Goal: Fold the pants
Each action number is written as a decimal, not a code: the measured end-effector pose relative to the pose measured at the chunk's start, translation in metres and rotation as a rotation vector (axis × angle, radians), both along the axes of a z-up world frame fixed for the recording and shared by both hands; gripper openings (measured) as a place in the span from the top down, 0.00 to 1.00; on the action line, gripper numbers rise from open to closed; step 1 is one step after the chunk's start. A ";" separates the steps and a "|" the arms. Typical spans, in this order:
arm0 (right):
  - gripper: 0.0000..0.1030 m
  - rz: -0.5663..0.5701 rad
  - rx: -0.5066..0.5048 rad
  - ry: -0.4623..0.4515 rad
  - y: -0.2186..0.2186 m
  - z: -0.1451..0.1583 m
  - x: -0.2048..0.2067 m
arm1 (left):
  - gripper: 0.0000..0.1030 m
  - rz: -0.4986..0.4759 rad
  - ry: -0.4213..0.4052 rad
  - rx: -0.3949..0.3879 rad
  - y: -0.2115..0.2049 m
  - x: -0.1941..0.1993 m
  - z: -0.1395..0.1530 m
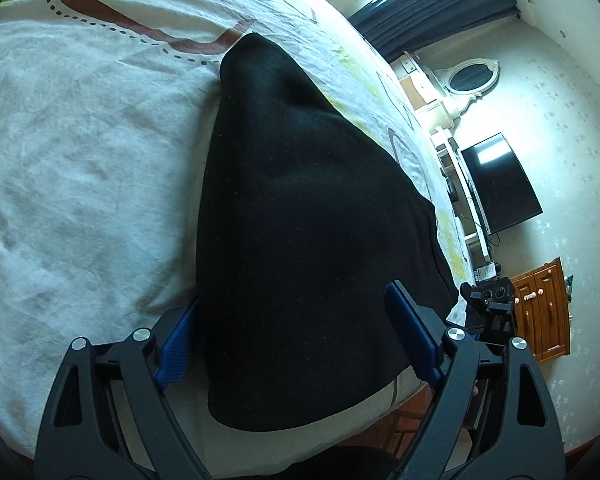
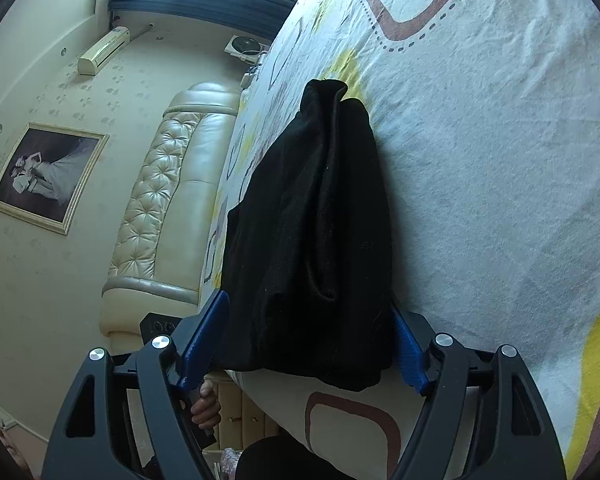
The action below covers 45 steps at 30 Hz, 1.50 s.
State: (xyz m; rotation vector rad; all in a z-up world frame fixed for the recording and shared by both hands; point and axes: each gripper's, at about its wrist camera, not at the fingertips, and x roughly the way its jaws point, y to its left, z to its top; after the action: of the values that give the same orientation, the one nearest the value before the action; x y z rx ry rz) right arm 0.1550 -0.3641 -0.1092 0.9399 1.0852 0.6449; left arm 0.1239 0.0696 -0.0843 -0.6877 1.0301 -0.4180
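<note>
Black pants (image 1: 300,220) lie folded in a long bundle on the white patterned bed sheet (image 1: 80,160). In the left wrist view my left gripper (image 1: 296,332) is open, its blue pads on either side of the near end of the pants. In the right wrist view the pants (image 2: 312,240) lie bunched lengthwise, and my right gripper (image 2: 308,340) is open with its blue pads straddling their near end. The near edge of the cloth reaches the bed's edge. Neither gripper visibly pinches the cloth.
A TV (image 1: 500,184), a white shelf and a wooden cabinet (image 1: 544,312) stand by the wall past the bed in the left wrist view. A padded headboard (image 2: 168,200), a framed photo (image 2: 44,176) and dark curtains show in the right wrist view.
</note>
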 end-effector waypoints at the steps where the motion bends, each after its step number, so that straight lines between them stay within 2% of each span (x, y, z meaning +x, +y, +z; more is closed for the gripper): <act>1: 0.28 -0.001 -0.009 0.000 0.001 0.000 0.000 | 0.16 0.007 0.003 -0.003 0.001 0.001 0.000; 7: 0.28 -0.058 -0.085 0.009 0.002 0.006 -0.008 | 0.16 0.000 -0.002 0.025 -0.004 0.003 -0.001; 13: 0.29 -0.025 -0.149 -0.012 0.020 0.007 -0.009 | 0.16 -0.003 -0.019 0.049 -0.008 0.001 -0.003; 14: 0.30 -0.021 -0.162 -0.015 0.023 0.007 -0.008 | 0.16 -0.003 -0.021 0.051 -0.008 0.001 -0.002; 16: 0.44 -0.024 -0.182 -0.002 0.024 0.004 -0.007 | 0.16 -0.003 -0.023 0.051 -0.008 0.001 -0.003; 19: 0.49 -0.029 -0.154 0.007 0.020 0.000 -0.007 | 0.16 -0.005 -0.022 0.051 -0.009 0.000 -0.002; 23: 0.51 -0.039 -0.126 0.022 0.016 -0.003 -0.007 | 0.16 -0.004 -0.026 0.053 -0.010 -0.001 -0.002; 25: 0.44 -0.039 -0.106 0.036 0.015 -0.004 -0.006 | 0.15 -0.005 -0.026 0.053 -0.011 -0.001 -0.002; 27: 0.38 -0.055 -0.040 0.052 0.012 -0.005 -0.004 | 0.15 -0.007 -0.028 0.054 -0.011 -0.001 -0.002; 28: 0.38 -0.076 -0.015 0.065 0.009 -0.006 -0.003 | 0.15 -0.007 -0.030 0.055 -0.011 -0.001 -0.002; 29: 0.40 -0.092 0.002 0.074 0.006 -0.008 -0.003 | 0.15 -0.008 -0.031 0.055 -0.011 -0.002 -0.002; 30: 0.52 -0.101 -0.012 0.087 0.005 -0.009 -0.003 | 0.15 -0.008 -0.033 0.056 -0.012 -0.002 -0.002; 31: 0.57 -0.095 -0.031 0.098 0.003 -0.013 -0.003 | 0.15 -0.009 -0.034 0.055 -0.012 -0.002 -0.002; 32: 0.57 -0.092 -0.024 0.095 0.002 -0.014 -0.004 | 0.14 -0.013 -0.037 0.056 -0.012 -0.001 -0.002; 35: 0.54 -0.095 0.007 0.105 -0.003 -0.015 -0.007 | 0.11 -0.033 -0.048 0.067 -0.015 -0.001 -0.002; 40: 0.41 -0.136 0.042 0.119 -0.015 -0.009 -0.019 | 0.11 -0.031 -0.047 0.095 -0.017 0.000 0.001; 43: 0.31 -0.141 -0.022 0.108 -0.018 0.002 -0.031 | 0.10 -0.014 -0.043 0.141 -0.020 -0.003 0.004; 45: 0.28 -0.136 -0.111 0.096 -0.016 0.012 -0.039 | 0.08 0.007 -0.038 0.181 -0.023 -0.006 0.008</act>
State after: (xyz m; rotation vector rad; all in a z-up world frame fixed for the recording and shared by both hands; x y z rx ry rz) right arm 0.1161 -0.3803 -0.0970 0.9473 1.1201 0.4274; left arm 0.1178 0.0462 -0.0759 -0.5190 1.0157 -0.3262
